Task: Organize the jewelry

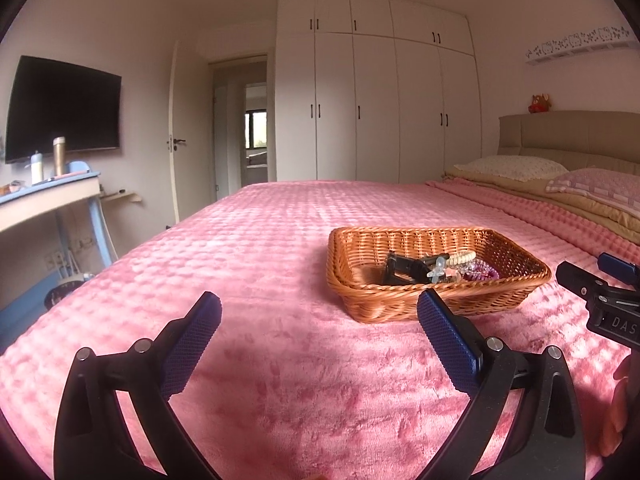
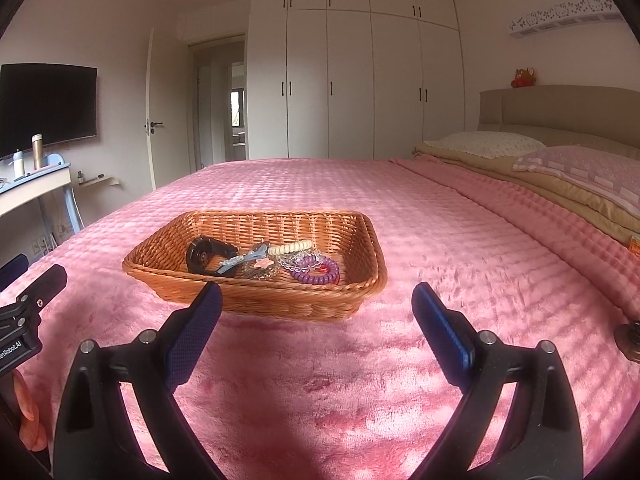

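A brown wicker basket (image 2: 360, 236) sits on the pink bedspread and also shows in the left wrist view (image 1: 348, 264). Inside lie a black watch (image 2: 206, 256), a pale blue hair clip (image 2: 242, 258), a cream bead bracelet (image 2: 290, 247), a purple coil hair tie (image 2: 314, 274) and clear beads. My left gripper (image 1: 320, 312) is open and empty, just left of and short of the basket. My right gripper (image 2: 318, 300) is open and empty, just in front of the basket's near right corner.
The pink bedspread (image 2: 400, 380) stretches all around. Pillows (image 2: 580, 168) and a beige headboard lie at the right. A desk with bottles (image 1: 44, 196) and a wall TV stand at the left. White wardrobes fill the back wall.
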`<state>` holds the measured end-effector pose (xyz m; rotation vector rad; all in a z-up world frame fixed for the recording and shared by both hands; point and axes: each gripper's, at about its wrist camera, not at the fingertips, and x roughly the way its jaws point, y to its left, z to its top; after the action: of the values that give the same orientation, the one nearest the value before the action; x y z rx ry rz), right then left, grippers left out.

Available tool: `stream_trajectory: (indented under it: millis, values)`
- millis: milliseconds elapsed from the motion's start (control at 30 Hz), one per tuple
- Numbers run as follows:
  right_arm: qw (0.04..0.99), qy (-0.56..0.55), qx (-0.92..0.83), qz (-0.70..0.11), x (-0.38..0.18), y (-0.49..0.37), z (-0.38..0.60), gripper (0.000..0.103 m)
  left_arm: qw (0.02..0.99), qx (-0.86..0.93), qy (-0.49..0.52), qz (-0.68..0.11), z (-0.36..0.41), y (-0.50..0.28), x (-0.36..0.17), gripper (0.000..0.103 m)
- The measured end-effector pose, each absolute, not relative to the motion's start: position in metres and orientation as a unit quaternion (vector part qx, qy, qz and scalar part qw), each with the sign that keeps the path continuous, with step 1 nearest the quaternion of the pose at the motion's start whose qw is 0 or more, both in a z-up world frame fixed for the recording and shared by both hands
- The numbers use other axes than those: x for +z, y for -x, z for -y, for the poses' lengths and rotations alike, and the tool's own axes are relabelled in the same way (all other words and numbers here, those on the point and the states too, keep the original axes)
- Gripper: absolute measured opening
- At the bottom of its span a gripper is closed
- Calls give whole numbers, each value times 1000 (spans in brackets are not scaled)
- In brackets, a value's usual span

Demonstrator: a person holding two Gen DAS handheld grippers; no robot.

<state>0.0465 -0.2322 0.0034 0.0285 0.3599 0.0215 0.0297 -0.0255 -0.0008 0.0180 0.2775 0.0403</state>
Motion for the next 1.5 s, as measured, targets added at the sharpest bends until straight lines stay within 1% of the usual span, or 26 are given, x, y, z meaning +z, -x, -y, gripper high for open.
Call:
stream_trajectory:
  millis: [500,1500]
  values:
    - [983,-15,11,-182,3,-47,232,92,988,20,-4,-153,23,-33,-3,95]
    - [982,-10,20,-185,2,-47,230,92,988,21,-9,-156,23,-33,-4,95]
